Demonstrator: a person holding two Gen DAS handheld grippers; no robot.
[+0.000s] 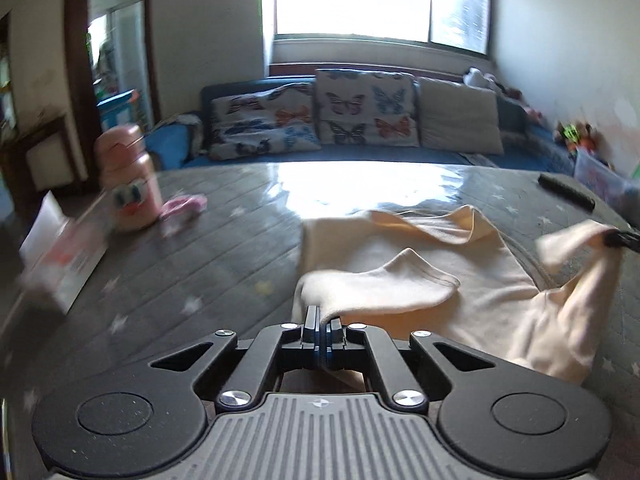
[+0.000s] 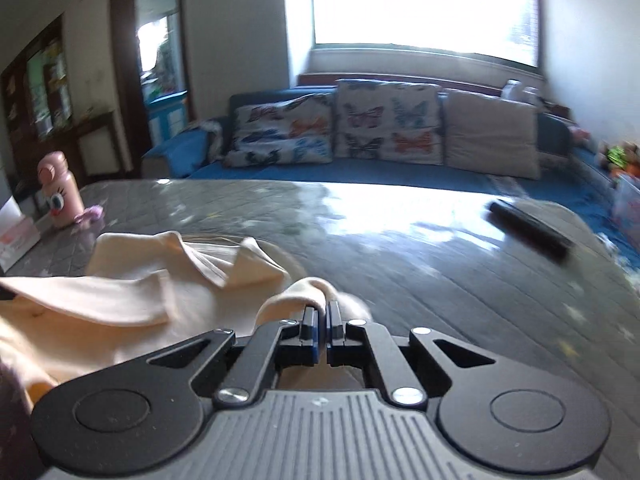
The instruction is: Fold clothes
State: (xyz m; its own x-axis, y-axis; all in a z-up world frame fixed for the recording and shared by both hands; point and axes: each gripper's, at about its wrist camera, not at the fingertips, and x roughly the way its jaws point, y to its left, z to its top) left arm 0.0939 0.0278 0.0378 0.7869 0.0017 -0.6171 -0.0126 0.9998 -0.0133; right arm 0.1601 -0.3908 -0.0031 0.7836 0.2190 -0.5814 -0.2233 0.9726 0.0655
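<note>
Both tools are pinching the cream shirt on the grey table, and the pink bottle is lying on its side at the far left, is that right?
Not quite. The pink bottle stands upright, as the right wrist view shows. Otherwise yes: left tool and right tool both pinch the cream shirt on the grey table.

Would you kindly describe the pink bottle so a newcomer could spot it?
Start at the grey quilted table before the blue sofa. At its far left edge stands a pink plastic bottle, beside a white box; its cartoon eyes set it apart.
</note>
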